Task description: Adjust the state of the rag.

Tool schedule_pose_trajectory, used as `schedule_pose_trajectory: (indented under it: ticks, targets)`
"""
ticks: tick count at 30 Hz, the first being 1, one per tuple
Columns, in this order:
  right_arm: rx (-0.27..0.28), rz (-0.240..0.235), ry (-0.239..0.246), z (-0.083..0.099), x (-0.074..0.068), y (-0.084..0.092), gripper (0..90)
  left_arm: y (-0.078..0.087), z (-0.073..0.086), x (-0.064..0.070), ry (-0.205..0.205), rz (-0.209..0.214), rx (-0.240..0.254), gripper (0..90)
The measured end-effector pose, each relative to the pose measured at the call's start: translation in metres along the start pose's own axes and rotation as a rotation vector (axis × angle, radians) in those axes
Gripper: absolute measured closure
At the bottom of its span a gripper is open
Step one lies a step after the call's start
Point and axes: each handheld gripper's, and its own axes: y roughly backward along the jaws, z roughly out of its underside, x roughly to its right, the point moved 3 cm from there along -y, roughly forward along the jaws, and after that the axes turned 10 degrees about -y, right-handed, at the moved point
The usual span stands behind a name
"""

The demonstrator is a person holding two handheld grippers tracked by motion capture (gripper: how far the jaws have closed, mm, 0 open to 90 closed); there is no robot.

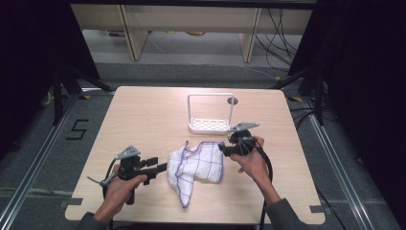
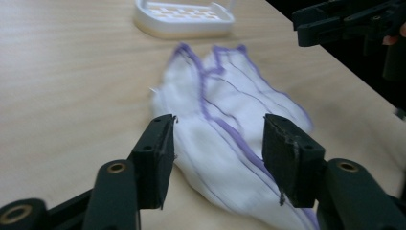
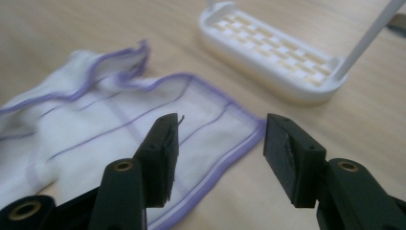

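In the lower middle of the high view, the cloth [image 1: 195, 167] is lying crumpled on the table [image 1: 143, 115], white with purple edging, below the white rack [image 1: 210, 115]. I am holding the left gripper [image 1: 160, 167] at its left edge and the right gripper [image 1: 222, 149] at its upper right corner, both with jaws standing apart and nothing clamped between them. I am judging the cloth light, soft and limp, so it will be sagging and bunching when lifted. I am favouring pinches on the stitched purple hem [image 3: 225, 158], at two well-separated corners, where the doubled fabric should be slipping less.
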Motion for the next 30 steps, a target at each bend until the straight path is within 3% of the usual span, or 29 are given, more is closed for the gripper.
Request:
schedule_pose_trajectory:
  ticks: [1,2,3,5,8,11,13,15,17,18,19,21,22,23,25,26,27,28,29,30]
  targets:
    - [0.0,0.0,0.0,0.0,0.0,0.0,46.8,0.0,0.0,0.0,0.0,0.0,0.0,42.4]
    - [0.017,-0.01,0.022,0.008,-0.005,0.004,46.0,0.003,0.005,0.01,0.007,0.014,-0.006,42.4]
    - [-0.021,-0.022,0.047,0.026,-0.016,0.013,44.4,0.004,0.012,0.024,0.016,0.041,-0.013,39.0]
    - [-0.024,-0.033,0.051,0.042,-0.022,0.016,42.7,0.002,0.016,0.038,0.028,0.039,-0.017,36.3]
    - [-0.035,-0.033,0.063,0.059,-0.027,0.017,40.5,-0.008,0.022,0.056,-0.01,0.034,-0.048,33.4]
    - [-0.049,-0.039,0.067,0.066,-0.028,0.016,39.9,-0.015,0.026,0.062,-0.035,0.02,-0.085,30.6]
    - [-0.052,-0.044,0.052,0.074,-0.03,0.011,38.9,-0.026,0.031,0.063,-0.055,-0.022,-0.13,30.3]
    - [-0.075,-0.048,0.055,0.075,-0.03,0.011,38.8,-0.028,0.033,0.063,-0.068,-0.033,-0.146,30.5]
    - [-0.078,-0.05,0.051,0.077,-0.032,0.007,38.6,-0.035,0.038,0.066,-0.091,-0.045,-0.161,34.2]
    - [-0.085,-0.046,0.065,0.077,-0.032,0.006,38.5,-0.038,0.041,0.066,-0.124,-0.058,-0.174,34.2]
    - [-0.093,-0.05,0.065,0.078,-0.034,0.004,38.5,-0.041,0.043,0.064,-0.157,-0.074,-0.175,41.3]
    - [-0.099,-0.053,0.064,0.08,-0.037,-0.001,38.2,-0.043,0.044,0.062,-0.163,-0.099,-0.17,58.4]
    - [-0.11,-0.049,0.073,0.08,-0.038,-0.003,38.2,-0.043,0.044,0.059,-0.174,-0.087,-0.171,65.2]
    - [-0.11,-0.045,0.082,0.081,-0.04,-0.008,38.7,-0.042,0.042,0.059,-0.174,-0.07,-0.138,75.4]
    - [-0.125,-0.051,0.068,0.081,-0.043,-0.01,40.5,-0.04,0.041,0.059,-0.176,-0.061,-0.125,83.9]
    - [-0.106,-0.04,0.114,0.08,-0.045,-0.018,53.9,-0.036,0.037,0.06,-0.187,-0.045,-0.101,86.0]
    - [-0.106,-0.04,0.114,0.08,-0.045,-0.018,53.9,-0.036,0.037,0.06,-0.187,-0.045,-0.101,86.8]
    - [-0.118,-0.051,0.132,0.078,-0.045,-0.021,77.4,-0.028,0.031,0.058,-0.195,-0.027,-0.096,87.3]
    - [-0.118,-0.051,0.132,0.078,-0.045,-0.021,77.4,-0.028,0.031,0.058,-0.195,-0.027,-0.096,87.5]
    - [-0.083,-0.072,0.191,0.072,-0.039,-0.016,86.3,-0.017,0.024,0.056,-0.2,-0.025,-0.072,87.6]
